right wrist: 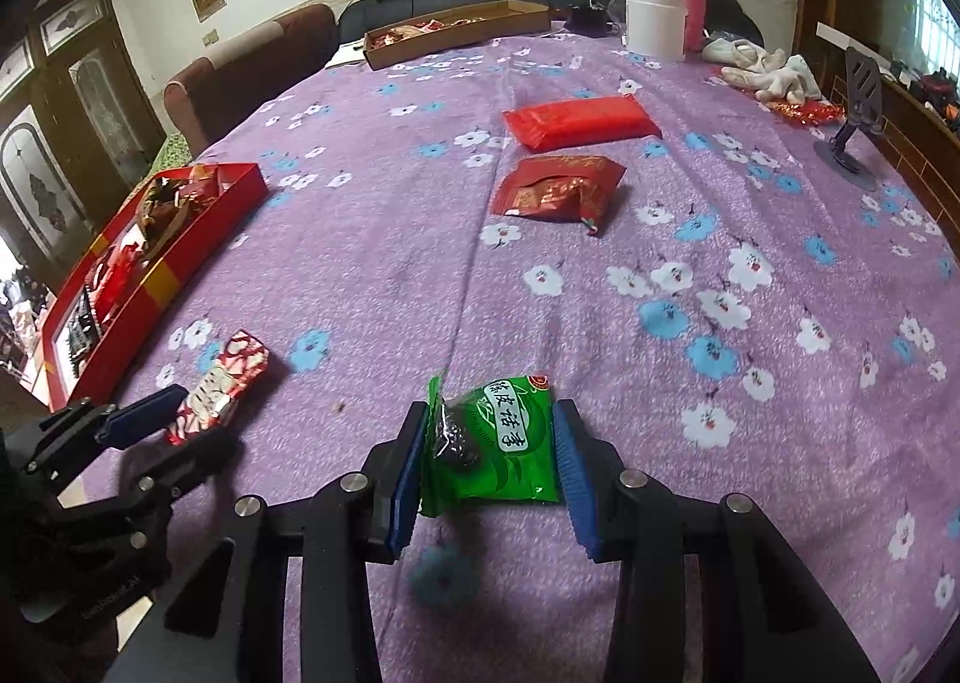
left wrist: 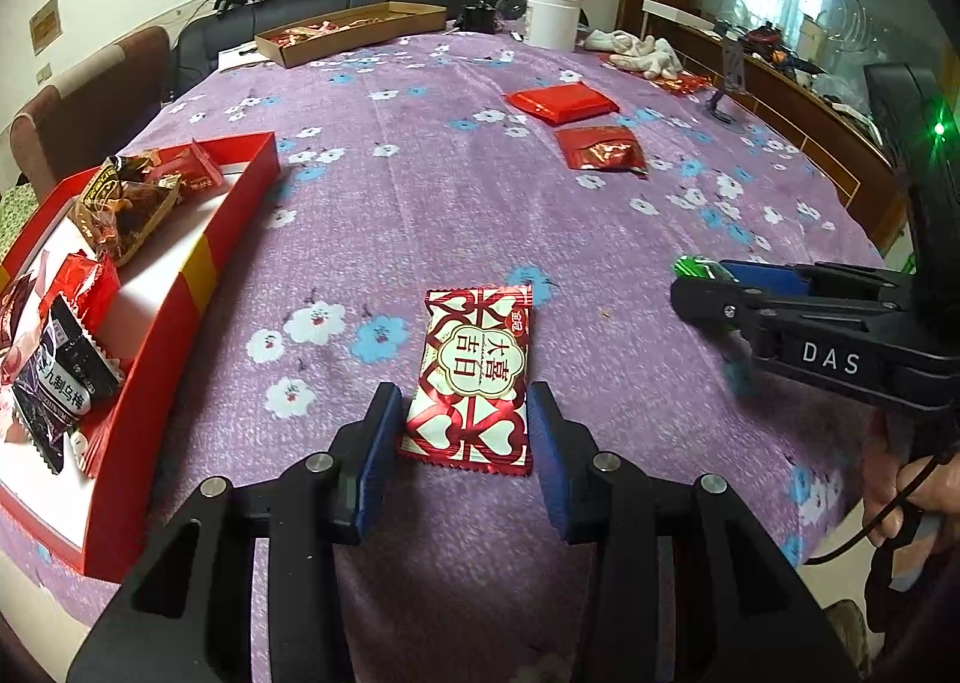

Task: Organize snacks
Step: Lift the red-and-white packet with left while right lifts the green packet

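Meanwhile, the left hand-held gripper (left wrist: 465,431) straddles, unclenched, the red-and-white snack packet (left wrist: 474,377) lying lengthwise between its fingers, while the right hand-held gripper (right wrist: 489,467) grasps a green packet (right wrist: 495,443).

Both grippers, the left gripper (left wrist: 465,431) and the right gripper (right wrist: 489,464), have matte black linkage arms with silver round bolts and ribbed blue finger pads (right wrist: 573,470), the right one lettered "DAS" in white beside a black cable.

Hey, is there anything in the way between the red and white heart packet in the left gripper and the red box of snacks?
Nothing visible. The red-and-white heart-patterned snack packet sits between the left gripper's fingers, and only bare purple floral tablecloth separates it from the red cardboard snack box.
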Motion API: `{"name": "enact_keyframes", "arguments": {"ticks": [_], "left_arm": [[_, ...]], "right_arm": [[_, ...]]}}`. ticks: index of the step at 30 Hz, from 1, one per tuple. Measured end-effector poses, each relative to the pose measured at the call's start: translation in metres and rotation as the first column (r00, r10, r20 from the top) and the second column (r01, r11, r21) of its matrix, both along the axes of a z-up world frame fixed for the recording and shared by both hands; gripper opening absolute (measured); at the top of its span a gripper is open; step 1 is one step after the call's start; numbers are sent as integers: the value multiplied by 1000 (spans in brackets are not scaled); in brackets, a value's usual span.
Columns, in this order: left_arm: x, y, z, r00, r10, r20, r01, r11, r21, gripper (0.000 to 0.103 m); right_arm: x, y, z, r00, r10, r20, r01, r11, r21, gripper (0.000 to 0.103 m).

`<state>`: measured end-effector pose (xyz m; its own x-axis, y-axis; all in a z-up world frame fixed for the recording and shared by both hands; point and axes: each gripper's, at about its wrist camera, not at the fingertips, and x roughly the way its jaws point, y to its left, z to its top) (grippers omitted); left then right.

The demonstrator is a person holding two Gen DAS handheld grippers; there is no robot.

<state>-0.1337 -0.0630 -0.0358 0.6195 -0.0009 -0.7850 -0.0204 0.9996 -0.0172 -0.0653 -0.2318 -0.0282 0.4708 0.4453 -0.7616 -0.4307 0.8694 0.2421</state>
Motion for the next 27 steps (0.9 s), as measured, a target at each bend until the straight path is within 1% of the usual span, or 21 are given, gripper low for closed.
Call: {"name": "enact_keyframes", "arguments": {"ticks": [5, 12, 27], "left_arm": [[-2, -5, 1, 1000, -13, -3, 13, 1000, 2, 41], [-3, -11, 0, 1000, -22, -15, 22, 1000, 8, 41], [-2, -17, -1, 1000, -23, -20, 24, 999, 38, 41]], "right_arm": [[-3, -5, 0, 1000, 11, -24, -10, 999, 40, 41], [-5, -8, 1, 999, 17, -32, -15, 998, 62, 41], [-7, -9, -1, 999, 37, -15, -36, 997, 67, 42]]}}
